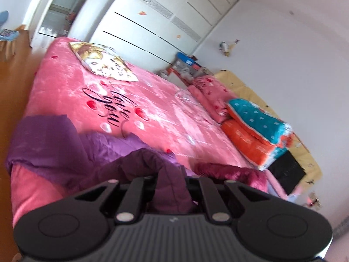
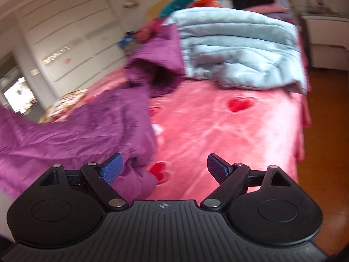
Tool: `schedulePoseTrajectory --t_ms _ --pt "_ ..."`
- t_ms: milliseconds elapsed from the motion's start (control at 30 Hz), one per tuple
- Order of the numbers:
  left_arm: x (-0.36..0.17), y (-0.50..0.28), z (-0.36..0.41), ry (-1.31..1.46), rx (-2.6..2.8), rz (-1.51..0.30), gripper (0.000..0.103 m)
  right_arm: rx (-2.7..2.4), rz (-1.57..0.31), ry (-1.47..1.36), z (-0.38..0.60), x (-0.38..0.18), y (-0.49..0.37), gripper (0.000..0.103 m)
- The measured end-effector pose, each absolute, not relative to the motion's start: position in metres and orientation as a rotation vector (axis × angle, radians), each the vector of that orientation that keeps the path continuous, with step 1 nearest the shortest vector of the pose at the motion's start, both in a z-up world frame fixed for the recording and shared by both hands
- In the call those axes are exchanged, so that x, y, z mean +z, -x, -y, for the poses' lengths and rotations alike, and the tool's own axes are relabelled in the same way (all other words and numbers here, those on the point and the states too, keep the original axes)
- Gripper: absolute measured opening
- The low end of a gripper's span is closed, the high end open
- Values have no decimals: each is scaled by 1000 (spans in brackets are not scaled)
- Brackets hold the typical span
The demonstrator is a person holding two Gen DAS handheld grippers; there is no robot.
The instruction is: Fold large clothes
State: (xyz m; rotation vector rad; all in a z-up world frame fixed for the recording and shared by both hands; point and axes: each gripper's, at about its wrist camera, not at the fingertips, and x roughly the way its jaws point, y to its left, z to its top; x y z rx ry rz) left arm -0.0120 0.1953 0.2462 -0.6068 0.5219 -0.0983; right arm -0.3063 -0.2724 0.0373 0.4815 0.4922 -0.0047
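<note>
Left tool: clamped on a dark purple fold of the jacket, which bunches up between the arms; the pads themselves are hidden by the cloth.
Jacket: a large purple padded one, lying on the near left part of the bed, one part raised in the left tool, the rest trailing over the pink cover.
Right tool: jaws apart, nothing between them; the left blue pad sits just beside the jacket's edge, the right pad over bare cover.
Grey garment: already folded, at the far right of the bed, well apart from the jacket.
Step in hand, as I judge it: lifting one edge so the jacket can be spread or folded over.
Doing it well: keep the left grip firm on the thick padding; bring the right tool onto a matching edge or corner before pulling, so the cloth stretches flat instead of twisting; lay it on the bare cover, away from the grey garment.
Risk: slick padded cloth may slip from a bite this bunched.
Writing: the cover reads "Love you" in dark script among red hearts; the print on the pillow is too blurred to read.
</note>
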Motion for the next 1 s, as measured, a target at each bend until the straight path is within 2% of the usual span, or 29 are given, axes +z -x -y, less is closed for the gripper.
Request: schedulePoseTrajectory --t_ms 200,400,633,667,700,767,800,833,867,933,1000 --pt "248 -15 -197 573 -27 -525 7 233 -533 -419 253 38 309 103" --pt "243 -24 -198 549 -6 -535 7 313 -657 -177 199 23 285 103" --pt "238 -26 -208 529 13 -554 7 203 -637 -62 169 8 243 103" --pt "236 -25 -210 525 16 -557 7 191 -620 -65 169 8 238 100" --pt "234 -24 -212 522 19 -560 7 182 -601 -69 168 9 235 97" --pt "231 -22 -214 513 22 -568 7 182 -558 -100 166 12 228 60" --pt "229 -20 -215 505 21 -573 7 182 -548 -111 167 13 225 53" --pt "227 -19 -215 499 19 -579 7 167 -545 -108 166 15 222 40" --pt "226 -16 -215 491 17 -585 7 155 -547 -101 165 16 218 32" --pt "223 -10 -216 481 12 -594 7 143 -550 -121 172 18 216 24" --pt "220 -1 -217 473 1 -602 7 137 -540 -151 176 26 217 19"
